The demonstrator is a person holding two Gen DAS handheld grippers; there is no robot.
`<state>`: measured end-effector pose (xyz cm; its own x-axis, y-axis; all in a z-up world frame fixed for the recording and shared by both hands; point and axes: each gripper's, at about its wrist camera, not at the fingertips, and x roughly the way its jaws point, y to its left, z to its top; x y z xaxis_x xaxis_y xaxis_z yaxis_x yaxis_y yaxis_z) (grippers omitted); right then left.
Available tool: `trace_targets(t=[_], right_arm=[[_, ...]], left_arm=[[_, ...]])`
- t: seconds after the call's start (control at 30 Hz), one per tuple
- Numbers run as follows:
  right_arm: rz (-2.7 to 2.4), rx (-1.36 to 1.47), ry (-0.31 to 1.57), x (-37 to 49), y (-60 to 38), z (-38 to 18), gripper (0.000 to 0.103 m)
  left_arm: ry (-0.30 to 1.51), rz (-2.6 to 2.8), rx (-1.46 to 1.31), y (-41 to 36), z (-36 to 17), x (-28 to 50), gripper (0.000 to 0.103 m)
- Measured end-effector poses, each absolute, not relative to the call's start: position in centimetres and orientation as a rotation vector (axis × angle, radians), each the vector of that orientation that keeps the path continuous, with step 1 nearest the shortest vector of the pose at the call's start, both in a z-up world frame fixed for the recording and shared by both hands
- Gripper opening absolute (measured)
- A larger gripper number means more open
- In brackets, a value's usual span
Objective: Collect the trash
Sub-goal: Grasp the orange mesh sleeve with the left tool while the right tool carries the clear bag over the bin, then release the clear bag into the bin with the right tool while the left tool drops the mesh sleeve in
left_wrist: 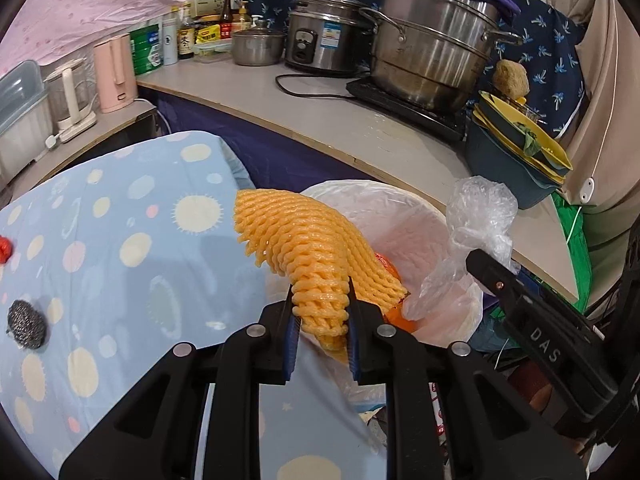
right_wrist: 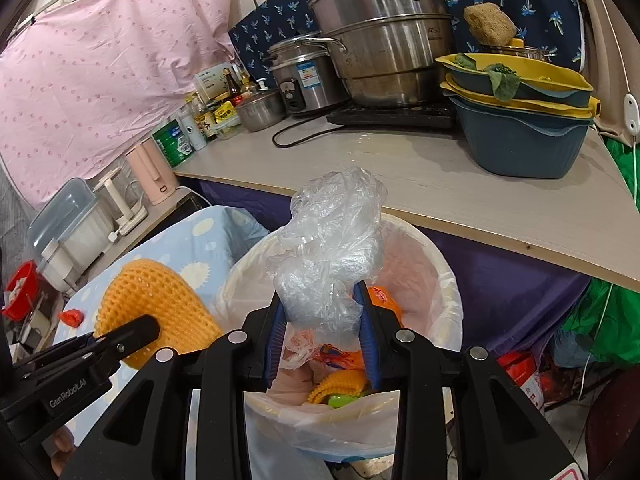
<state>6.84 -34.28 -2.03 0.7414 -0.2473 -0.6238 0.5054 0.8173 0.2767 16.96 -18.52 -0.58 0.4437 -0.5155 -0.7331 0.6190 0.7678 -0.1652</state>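
At lower centre of each wrist view, the left gripper clamps the orange foam net and the right gripper pinches the crumpled clear plastic bag, both poised at the lined trash bin, so each should release only once fully over its mouth.

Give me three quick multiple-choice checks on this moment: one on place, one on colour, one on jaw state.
1. Where is the steel scourer?
A. on the spotted blue cloth
B. in the bin
C. on the counter

2. What colour is the foam net?
A. green
B. orange-yellow
C. white

3. What is the right gripper doing?
A. open, empty
B. shut on a spoon
C. shut on the clear plastic bag

Answers: 1 A, it lies on the cloth at left. 2 B, plain in both views. 3 C, the jaws pinch the bag above the lined bin.
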Motion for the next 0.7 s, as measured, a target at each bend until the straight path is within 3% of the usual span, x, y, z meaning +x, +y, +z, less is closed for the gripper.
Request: trace_targets(t=[0.33,0.37,0.4,0.47,0.7], right_arm=[[-0.463,0.468,0.617,6.7,-35.8,-3.2,0.035],[-0.467,0.469,0.614,6.6,-35.8,-3.2,0.035],[-0.472,0.470,0.612,6.6,-35.9,-3.2,0.036],[-0.484,0.474,0.601,6.4,-36.0,-3.1,0.045],[-0.486,0.480,0.580,6.0,-35.9,-2.5,0.049]], left_arm=[[0.881,-0.730,0.176,-22.0,-2.5,17.1,0.024],[0.878,-0.730,0.176,-22.2,-2.5,17.1,0.031],[0.876,-0.722,0.178,-22.3,-2.6,17.1,0.045],[0.858,-0.707,0.179,-22.3,-2.5,17.0,0.056],[0.860,-0.679,0.166,-21.7,-2.4,17.4,0.061]])
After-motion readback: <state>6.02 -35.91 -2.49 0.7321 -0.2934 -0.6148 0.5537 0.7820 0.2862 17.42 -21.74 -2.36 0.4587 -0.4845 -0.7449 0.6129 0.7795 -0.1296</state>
